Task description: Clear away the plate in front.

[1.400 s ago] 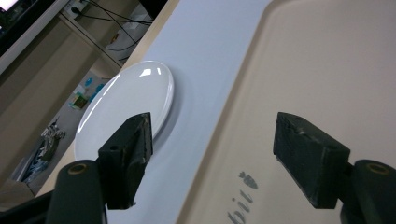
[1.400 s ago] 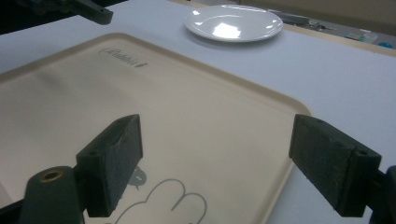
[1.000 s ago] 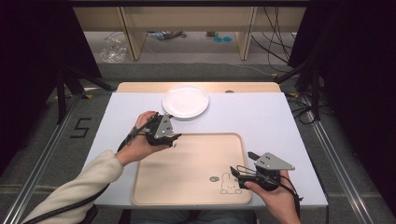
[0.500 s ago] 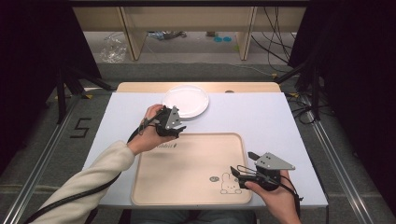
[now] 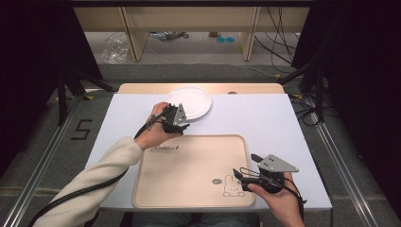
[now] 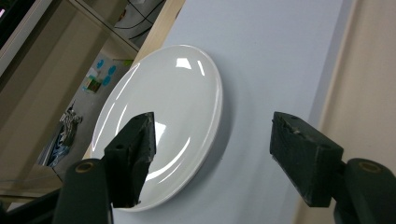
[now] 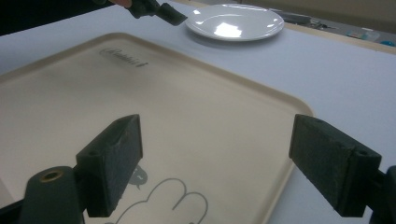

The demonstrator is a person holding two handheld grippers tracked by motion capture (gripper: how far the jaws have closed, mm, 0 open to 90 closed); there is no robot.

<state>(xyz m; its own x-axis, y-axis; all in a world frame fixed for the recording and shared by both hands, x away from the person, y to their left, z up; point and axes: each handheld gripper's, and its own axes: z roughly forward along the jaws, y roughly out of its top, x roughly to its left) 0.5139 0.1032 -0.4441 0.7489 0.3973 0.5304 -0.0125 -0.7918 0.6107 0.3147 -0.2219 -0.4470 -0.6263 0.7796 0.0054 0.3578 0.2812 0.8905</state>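
Two grippers are working: the left gripper (image 5: 182, 120), jaws wide, is nearing the plate (image 5: 191, 101) at upper centre of the bench (image 5: 265, 118). The right gripper (image 5: 241, 179), jaws wide, is hovering over the tray (image 5: 189, 165). A shallow bite on the rim could be letting the glossy plate slip.

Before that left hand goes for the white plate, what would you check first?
1. Left tongs open: ok, jaws wide apart.
2. Plate within reach: ok, its near rim lies just ahead of the jaws.
3. Plate not yet gripped: ok, nothing between the jaws.
4. Tray free to receive it: ok, bare apart from its printed rabbit.
5. Right tongs out of the way: ok, open, at the tray's near right corner.
6. Plate flat on table: ok.
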